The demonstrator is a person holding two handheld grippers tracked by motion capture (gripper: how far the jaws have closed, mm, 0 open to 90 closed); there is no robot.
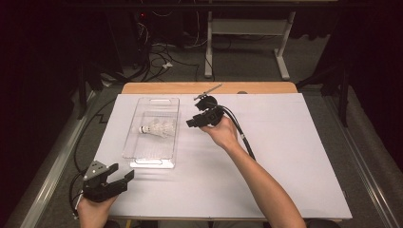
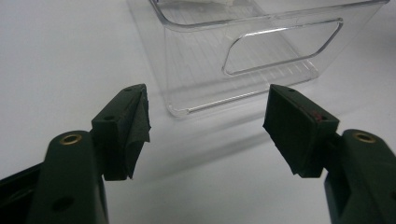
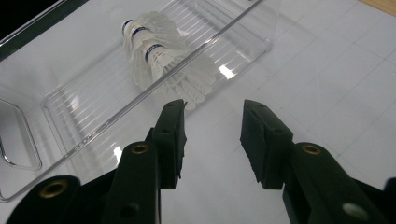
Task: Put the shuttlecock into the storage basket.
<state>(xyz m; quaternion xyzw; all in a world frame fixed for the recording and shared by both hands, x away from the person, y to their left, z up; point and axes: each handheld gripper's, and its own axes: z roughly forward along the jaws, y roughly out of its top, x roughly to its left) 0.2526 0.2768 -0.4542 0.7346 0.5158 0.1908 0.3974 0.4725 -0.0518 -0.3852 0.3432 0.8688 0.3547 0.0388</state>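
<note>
Shuttlecocks (image 1: 156, 128) lie in clear tray (image 1: 142, 107), centre-left of frame; right gripper (image 3: 212, 126) w/ jaws apart, empty, alongside; left gripper (image 1: 124, 174) idle, agape, lower left.

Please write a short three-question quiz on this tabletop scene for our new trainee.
1. True or false: the shuttlecocks lie inside the clear tray.
2. Which hand-held gripper is nearer the shuttlecocks?
A. left hand-held gripper
B. right hand-held gripper
3. Fill in: the jaws of both hand-held grippers are open and hold ____.

Key
1. True: they lie on their sides in the tray, nested together.
2. B: it hangs just beside the tray's long side, while the left one rests near the tray's handle end at the table's front edge.
3. Nothing.
</note>
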